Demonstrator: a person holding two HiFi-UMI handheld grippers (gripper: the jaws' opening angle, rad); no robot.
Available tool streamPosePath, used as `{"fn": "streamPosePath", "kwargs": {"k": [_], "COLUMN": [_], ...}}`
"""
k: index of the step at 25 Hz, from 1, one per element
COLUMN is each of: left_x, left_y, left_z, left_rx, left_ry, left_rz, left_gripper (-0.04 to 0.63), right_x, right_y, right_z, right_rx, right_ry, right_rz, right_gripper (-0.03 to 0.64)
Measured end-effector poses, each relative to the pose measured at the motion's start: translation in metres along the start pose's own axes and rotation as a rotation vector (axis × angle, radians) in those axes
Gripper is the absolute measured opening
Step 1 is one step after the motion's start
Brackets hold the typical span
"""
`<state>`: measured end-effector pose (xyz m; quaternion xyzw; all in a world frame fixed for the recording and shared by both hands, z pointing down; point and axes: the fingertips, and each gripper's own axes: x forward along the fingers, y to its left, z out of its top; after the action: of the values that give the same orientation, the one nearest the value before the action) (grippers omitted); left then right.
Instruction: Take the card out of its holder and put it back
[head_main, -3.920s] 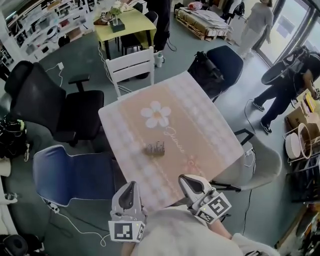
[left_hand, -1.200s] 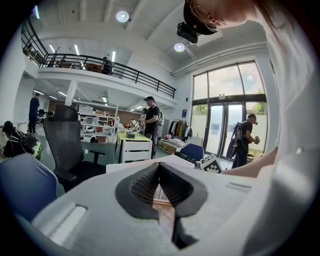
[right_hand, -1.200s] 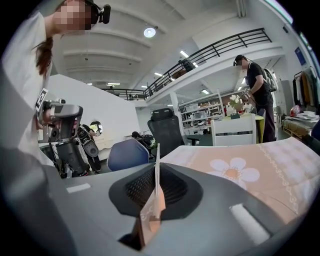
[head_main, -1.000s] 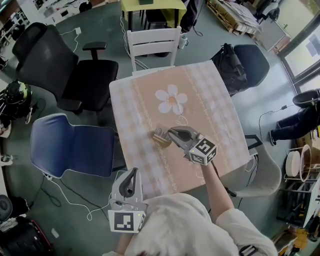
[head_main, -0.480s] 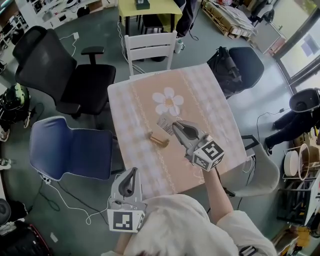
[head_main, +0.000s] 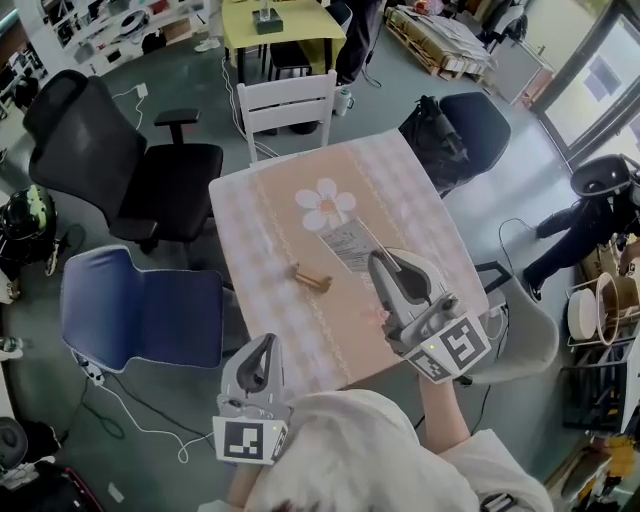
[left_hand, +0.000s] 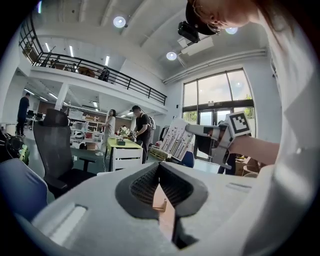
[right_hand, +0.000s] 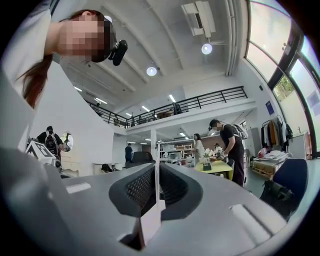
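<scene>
A white printed card (head_main: 347, 243) hangs above the table (head_main: 400, 200), with my right gripper (head_main: 382, 262) shut on its near edge. In the right gripper view the card (right_hand: 156, 187) stands edge-on between the pads. The small wooden holder (head_main: 312, 278) lies on the pink tablecloth, below and left of the card, with nothing in it. My left gripper (head_main: 263, 347) is shut and holds nothing at the table's near edge. The left gripper view shows the holder (left_hand: 160, 204) past the jaws, and the card (left_hand: 176, 140) up at the right.
Around the table stand a white chair (head_main: 290, 105), a black office chair (head_main: 110, 150), a blue chair (head_main: 140, 305), a dark chair (head_main: 470, 125) and a grey chair (head_main: 520, 330). A yellow table (head_main: 275, 25) is beyond. A person (head_main: 590, 215) bends at the right.
My right gripper has pulled the card up out of the holder and risen toward the camera. The holder stays on the cloth. The left gripper has hardly moved.
</scene>
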<state>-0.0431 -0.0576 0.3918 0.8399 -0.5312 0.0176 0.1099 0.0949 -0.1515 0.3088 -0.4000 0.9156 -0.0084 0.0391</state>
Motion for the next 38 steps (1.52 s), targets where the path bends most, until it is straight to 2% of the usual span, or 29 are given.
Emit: {"fn": "streamPosePath", "kwargs": {"k": [6,10,15,24,38], "left_x": [-0.011,-0.021,-0.034,-0.044,-0.046], "left_y": [-0.002,-0.002,-0.001,0.005,-0.005], "left_z": [0.001,0.004,0.004,0.003,0.002], "left_rx": [0.060,0.060,0.067,0.085,0.102], "left_ry": [0.012,-0.004,-0.015,-0.030,-0.023], "left_rz": [-0.040,-0.038,-0.038,-0.056,-0.093], "left_gripper": [0.000,0.000,0.000,0.000,0.000], "right_x": [-0.056,-0.089,-0.114,-0.120,-0.125], "right_y": [0.015,0.023,0.036,0.059,0.063], "right_z": [0.022,0.028,0.029,0.019,0.015], "right_rx": [-0.012,-0.010,0.000,0.007,0.014], "right_ry": [-0.031,-0.045,-0.066,-0.079,-0.073], "right_rz": [-0.121,-0.197,-0.242,-0.254,-0.253], "right_gripper": [0.020,0.020,0.020,0.020,0.020]}}
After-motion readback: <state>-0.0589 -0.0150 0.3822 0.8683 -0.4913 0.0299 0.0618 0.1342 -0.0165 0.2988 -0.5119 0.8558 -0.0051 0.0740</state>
